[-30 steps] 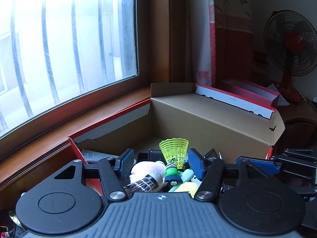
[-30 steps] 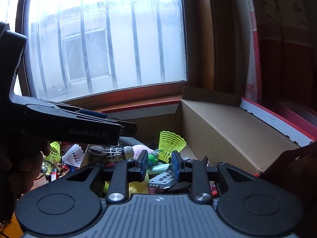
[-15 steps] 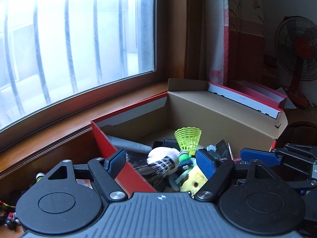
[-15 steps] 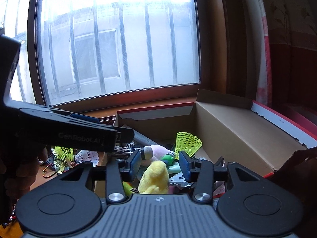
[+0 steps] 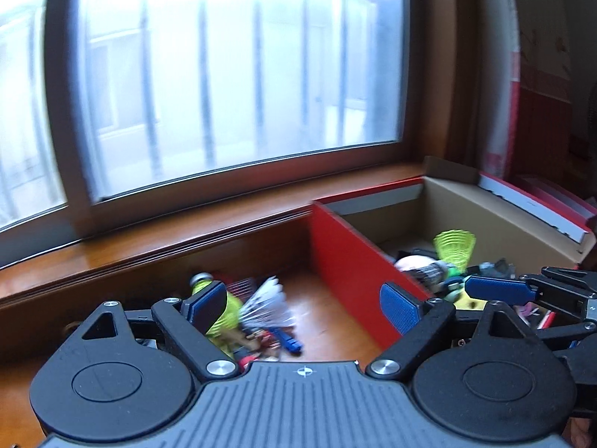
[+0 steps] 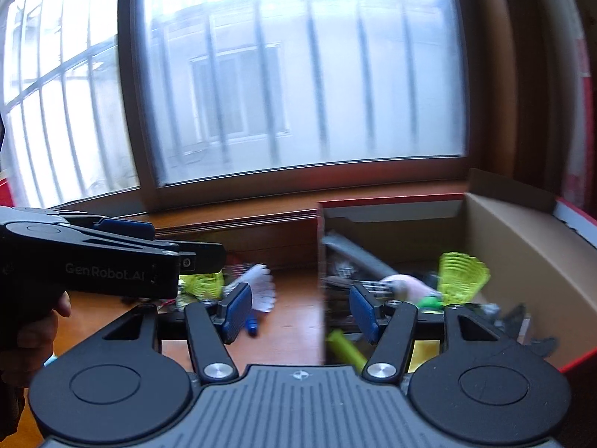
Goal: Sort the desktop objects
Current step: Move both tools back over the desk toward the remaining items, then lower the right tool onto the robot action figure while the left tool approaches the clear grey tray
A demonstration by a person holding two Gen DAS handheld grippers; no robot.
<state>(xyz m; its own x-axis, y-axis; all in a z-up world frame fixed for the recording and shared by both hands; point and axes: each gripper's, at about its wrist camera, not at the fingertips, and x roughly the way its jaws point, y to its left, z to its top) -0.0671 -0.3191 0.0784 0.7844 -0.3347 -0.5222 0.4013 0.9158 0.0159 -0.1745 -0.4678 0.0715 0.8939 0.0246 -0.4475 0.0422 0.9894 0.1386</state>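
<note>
Box (image 5: 347, 261): red outside, brown card inside, right of my grippers, heaped with clutter. Neon mesh shuttlecock (image 5: 455, 248) upright on that heap. White feather shuttlecock (image 5: 266, 304) on the desk (image 5: 321, 321), beyond my left gripper (image 5: 304, 304). Left and right gripper (image 6: 298, 311) jaws have just been opening; both apart, empty.

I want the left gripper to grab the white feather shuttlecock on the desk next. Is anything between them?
Nothing visible blocks it. The left gripper stands open and empty, and the white feather shuttlecock lies on the desk just beyond its pads, beside a yellow-green shuttlecock. The box's red wall stands to the right, off that line.
</note>
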